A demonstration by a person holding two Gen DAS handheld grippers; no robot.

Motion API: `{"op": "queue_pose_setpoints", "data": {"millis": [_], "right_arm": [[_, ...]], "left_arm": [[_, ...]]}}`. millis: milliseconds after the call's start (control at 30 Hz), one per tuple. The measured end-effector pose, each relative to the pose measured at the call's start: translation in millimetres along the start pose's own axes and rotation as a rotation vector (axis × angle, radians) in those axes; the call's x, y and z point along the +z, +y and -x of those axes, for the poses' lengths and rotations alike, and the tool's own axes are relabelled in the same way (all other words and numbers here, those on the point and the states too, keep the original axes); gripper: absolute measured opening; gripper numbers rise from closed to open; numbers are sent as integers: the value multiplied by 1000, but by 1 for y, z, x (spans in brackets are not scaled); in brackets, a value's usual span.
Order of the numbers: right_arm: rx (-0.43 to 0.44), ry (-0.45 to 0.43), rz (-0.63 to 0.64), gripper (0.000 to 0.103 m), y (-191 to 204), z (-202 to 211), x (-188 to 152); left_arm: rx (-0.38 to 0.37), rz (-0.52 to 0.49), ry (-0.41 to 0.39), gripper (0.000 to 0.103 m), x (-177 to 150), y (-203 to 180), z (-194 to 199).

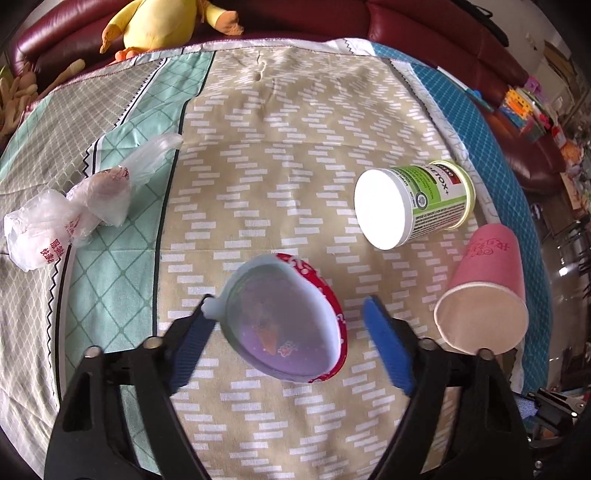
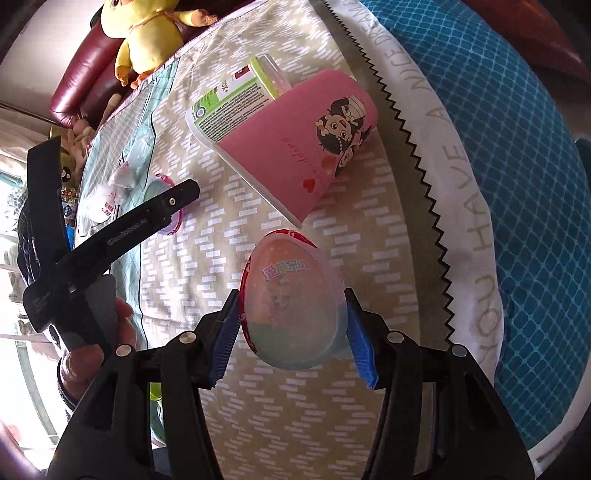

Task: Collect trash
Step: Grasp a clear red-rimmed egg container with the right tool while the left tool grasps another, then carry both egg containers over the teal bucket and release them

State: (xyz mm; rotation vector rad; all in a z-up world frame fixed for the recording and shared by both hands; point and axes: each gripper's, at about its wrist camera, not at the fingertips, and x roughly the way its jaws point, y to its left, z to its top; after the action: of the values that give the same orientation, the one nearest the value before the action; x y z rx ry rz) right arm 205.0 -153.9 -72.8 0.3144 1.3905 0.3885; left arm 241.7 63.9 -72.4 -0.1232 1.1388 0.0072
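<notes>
**A:** What are the right tongs [image 2: 291,295] doing?

**B:** They are clamped on an orange egg shell [image 2: 295,317]. It is a clear plastic half with a red rim. One blue pad presses on each side, and the shell is held above the patterned cloth [image 2: 207,266].

**A:** And the left tongs [image 1: 288,314]?

**B:** They are about half spread, with a purple egg shell [image 1: 284,321] between them. It is on the cloth with its hollow side facing the camera. The left-hand pad [image 1: 192,343] meets the shell's small tab, and the other pad stands clear of the red rim, so it isn't gripped.

**A:** What else is lying around?

**B:** In the left wrist view, taken from the purple shell, a white jar [image 1: 413,203] with a green label lies on its side at one o'clock. A pink paper cup [image 1: 484,295] has tipped over at three o'clock, just beside the jar. Some crumpled plastic bags [image 1: 74,210] sit at ten o'clock, well apart.

**A:** Anything beyond the cloth?

**B:** A yellow plush duck [image 1: 155,22] sits at eleven o'clock on a dark red sofa [image 1: 443,37]. In the right wrist view, a person's hand [image 2: 96,350] holds the left tongs' handle at nine o'clock.
</notes>
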Motion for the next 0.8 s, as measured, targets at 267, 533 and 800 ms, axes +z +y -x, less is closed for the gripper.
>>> {"op": "queue_pose_setpoints", "data": {"millis": [267,533,800], "right_arm": [[44,-5,28,52,2,6,-11],[79,-77,14,52,-21,43,-25],[87,-209,-83,52,-85,101,-26]], "left_arm": [[-11,18,-16,54,-24,23,24],[-49,6,-49,55,-37,8,66],[-150,-147,-122,55,-32,-83,103]]}}
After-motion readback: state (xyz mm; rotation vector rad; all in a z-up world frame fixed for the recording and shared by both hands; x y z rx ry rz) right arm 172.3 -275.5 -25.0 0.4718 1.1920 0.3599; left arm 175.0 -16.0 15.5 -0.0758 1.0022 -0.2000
